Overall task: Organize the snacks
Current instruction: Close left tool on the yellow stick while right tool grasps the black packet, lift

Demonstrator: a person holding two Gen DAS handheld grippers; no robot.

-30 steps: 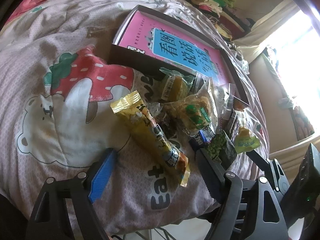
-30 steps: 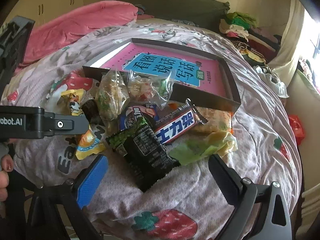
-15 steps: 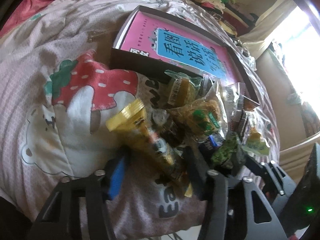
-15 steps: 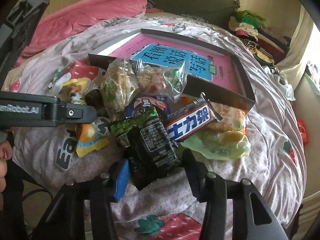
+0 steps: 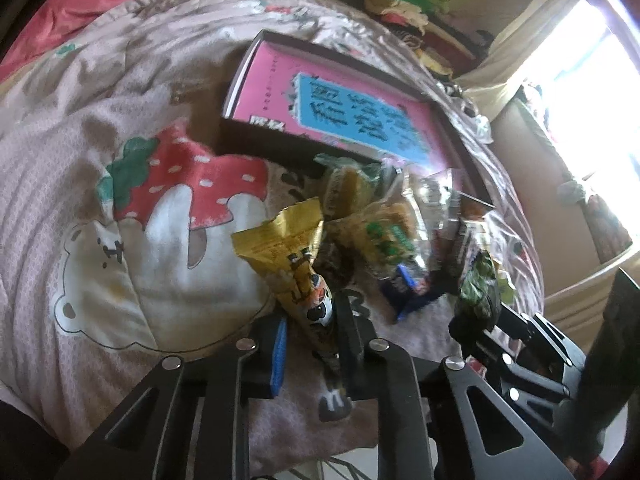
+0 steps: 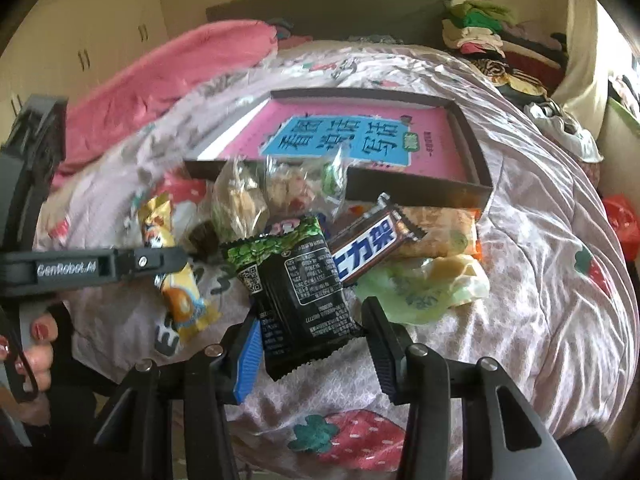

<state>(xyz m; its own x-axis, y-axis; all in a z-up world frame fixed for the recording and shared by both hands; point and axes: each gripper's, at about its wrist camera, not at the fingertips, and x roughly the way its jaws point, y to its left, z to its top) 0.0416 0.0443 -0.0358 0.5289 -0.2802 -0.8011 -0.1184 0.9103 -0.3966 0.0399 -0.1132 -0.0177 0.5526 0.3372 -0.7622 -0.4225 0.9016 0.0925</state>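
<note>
A: Left gripper (image 5: 310,344): clamped on lower end of yellow snack stick (image 5: 298,264), upper end tilted up off bedspread (image 5: 120,184). Right gripper (image 6: 308,340): closed against both side edges of black-and-green packet (image 6: 298,292), near corner of packet between the pads.

B: Destination, judged from task: shallow dark box (image 6: 474,148) with pink book (image 6: 436,140) lying inside, just behind the pile. Remaining snacks heaped against its front wall: two clear bags (image 6: 280,192), chocolate bar (image 6: 372,240), pale green wrapper (image 6: 420,288), blue packet (image 5: 408,292).

A: Advice for the lift: straight up first, clear of the heap; soft wrappers, so steady squeeze, no twist. Black packet overlapping chocolate bar's end, so likely drag if pulled sideways.

B: Edges: front wall of box raised; loads to pass above it, not into it. Open room: bare bedspread left of pile, and pink surface inside box. Grippers near each other; left tool's body crossing right wrist view, so separate paths safer.
</note>
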